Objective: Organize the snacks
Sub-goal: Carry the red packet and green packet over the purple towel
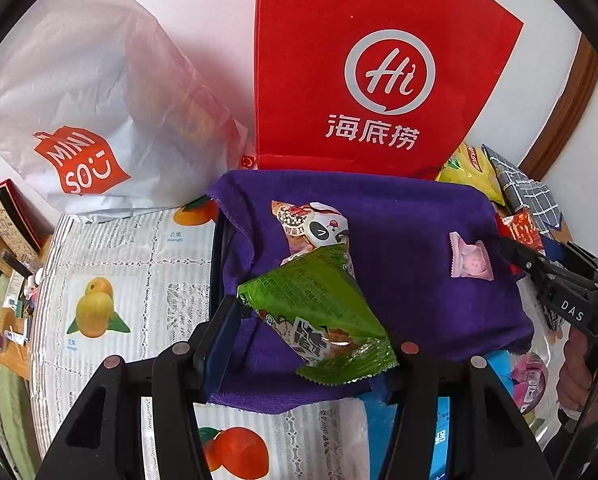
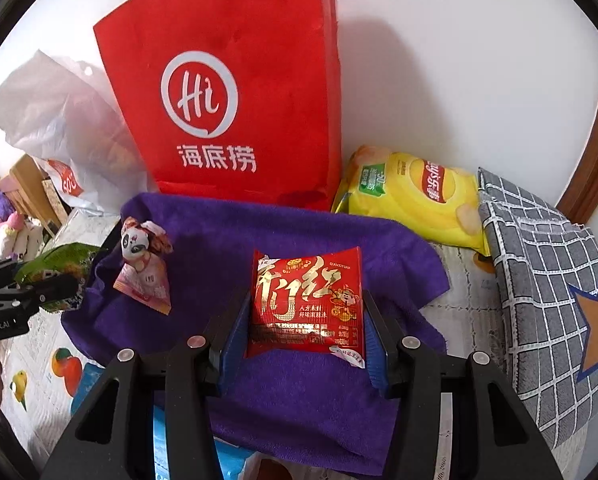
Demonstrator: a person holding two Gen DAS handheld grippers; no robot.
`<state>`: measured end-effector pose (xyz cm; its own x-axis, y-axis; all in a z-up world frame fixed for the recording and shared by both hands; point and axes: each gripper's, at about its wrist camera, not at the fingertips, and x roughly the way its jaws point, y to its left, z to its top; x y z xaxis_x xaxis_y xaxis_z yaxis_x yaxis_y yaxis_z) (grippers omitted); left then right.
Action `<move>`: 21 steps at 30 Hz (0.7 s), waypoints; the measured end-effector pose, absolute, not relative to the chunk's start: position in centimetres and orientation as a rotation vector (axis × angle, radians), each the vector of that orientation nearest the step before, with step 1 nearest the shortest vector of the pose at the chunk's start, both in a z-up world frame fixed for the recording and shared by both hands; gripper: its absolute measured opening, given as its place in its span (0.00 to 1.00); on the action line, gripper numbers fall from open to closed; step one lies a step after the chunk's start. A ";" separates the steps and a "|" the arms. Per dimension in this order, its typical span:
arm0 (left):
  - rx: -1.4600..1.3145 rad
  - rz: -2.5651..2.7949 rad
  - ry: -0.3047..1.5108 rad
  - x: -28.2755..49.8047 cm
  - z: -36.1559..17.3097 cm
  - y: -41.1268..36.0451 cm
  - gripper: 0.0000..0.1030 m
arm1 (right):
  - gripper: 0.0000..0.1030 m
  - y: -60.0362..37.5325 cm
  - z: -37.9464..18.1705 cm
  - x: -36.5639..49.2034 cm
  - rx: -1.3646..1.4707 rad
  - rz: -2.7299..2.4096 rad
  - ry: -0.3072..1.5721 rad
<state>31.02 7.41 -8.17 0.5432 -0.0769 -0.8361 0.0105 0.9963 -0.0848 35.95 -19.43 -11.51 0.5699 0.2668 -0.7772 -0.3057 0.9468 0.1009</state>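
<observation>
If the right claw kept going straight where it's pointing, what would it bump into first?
Probably the purple fuzzy towel just beyond the red snack packet held by the right claw; depth is hard to judge.

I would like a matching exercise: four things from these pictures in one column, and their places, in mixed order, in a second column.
1. green snack packet
2. red snack packet
3. small pink sweet
4. yellow crisps bag

a. lying alone on the purple cloth
b. in the right tongs
c. beside the red shopping bag
d. in the left tongs

Pairs: 1-d, 2-b, 3-a, 4-c
</observation>
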 end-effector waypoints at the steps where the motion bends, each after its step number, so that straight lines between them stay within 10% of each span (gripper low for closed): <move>1: -0.073 -0.051 0.996 31.0 -8.2 7.5 0.52 | 0.50 -19.3 -11.6 36.0 -0.056 0.341 0.907; 21: -0.067 -0.057 1.083 32.2 -10.0 7.3 0.53 | 0.50 -17.5 -14.7 36.0 -0.175 0.375 1.024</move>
